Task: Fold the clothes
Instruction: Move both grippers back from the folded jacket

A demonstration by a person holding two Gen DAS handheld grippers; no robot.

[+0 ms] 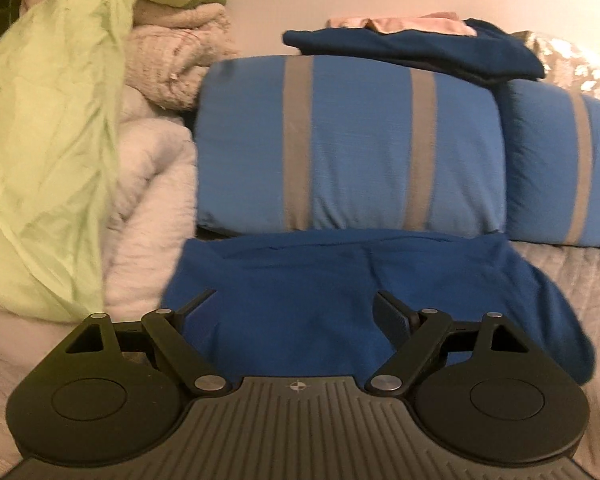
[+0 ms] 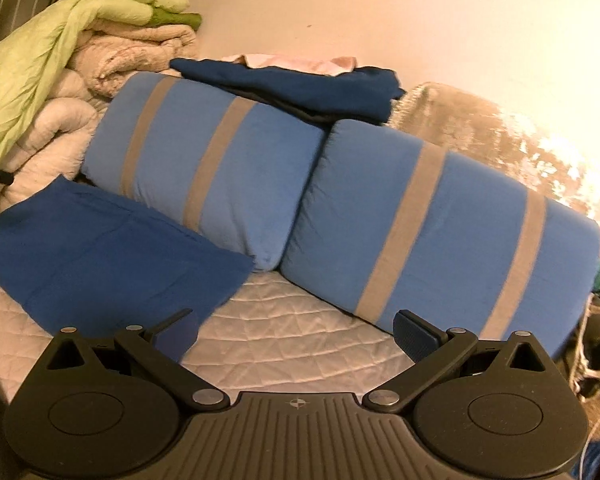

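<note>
1. Left wrist view. The left hand-held gripper (image 1: 296, 308) is spread wide, holding nothing. The blue garment (image 1: 340, 276) lies on the bed (image 1: 588, 280) directly ahead and under the fingers, filling the gap between them. Its long axis runs left-right across the view, square to the gripper's line of reach. Far edge sits against the foot of the striped pillow (image 1: 352, 144). One lobe of cloth trails off to the right.

2. Right wrist view. The right hand-held gripper (image 2: 296, 326) is also spread, empty, over bare quilted bed (image 2: 296, 328). The blue garment (image 2: 108, 248) lies to its left and slightly ahead; a corner reaches the left finger (image 2: 172, 322), contact not certain. Two striped pillows (image 2: 440, 220) stand behind.

3. Judgement. The left gripper is the nearer, already over the cloth; the right needs to shift leftward to reach the near right edge. A stack of folded dark blue clothes (image 2: 300, 84) on the pillows suggests this piece goes there after.
</note>
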